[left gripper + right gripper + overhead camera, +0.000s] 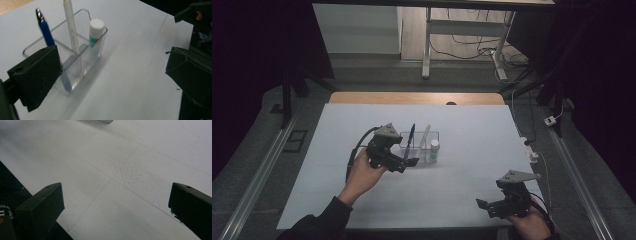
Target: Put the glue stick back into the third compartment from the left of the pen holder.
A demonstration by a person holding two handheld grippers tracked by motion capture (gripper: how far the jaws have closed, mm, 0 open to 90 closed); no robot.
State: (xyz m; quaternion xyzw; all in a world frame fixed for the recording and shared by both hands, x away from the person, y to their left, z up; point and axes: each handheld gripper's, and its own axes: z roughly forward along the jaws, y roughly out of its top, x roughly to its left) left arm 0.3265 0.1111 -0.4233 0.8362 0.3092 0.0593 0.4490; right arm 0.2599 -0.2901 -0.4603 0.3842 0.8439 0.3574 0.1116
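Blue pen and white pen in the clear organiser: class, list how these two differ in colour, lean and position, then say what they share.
Colour: the blue pen has a dark blue barrel with a silvery tip; the white pen is plain white.
Lean: in the high view the blue pen stands nearly upright, while the white pen tilts more to the right.
Position: the blue pen is at the left end of the clear organiser; the white pen stands near its middle.
Shared: both stand in the organiser, with nothing gripping them.

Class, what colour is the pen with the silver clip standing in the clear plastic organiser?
Blue pen, seen best in the left gripper view.
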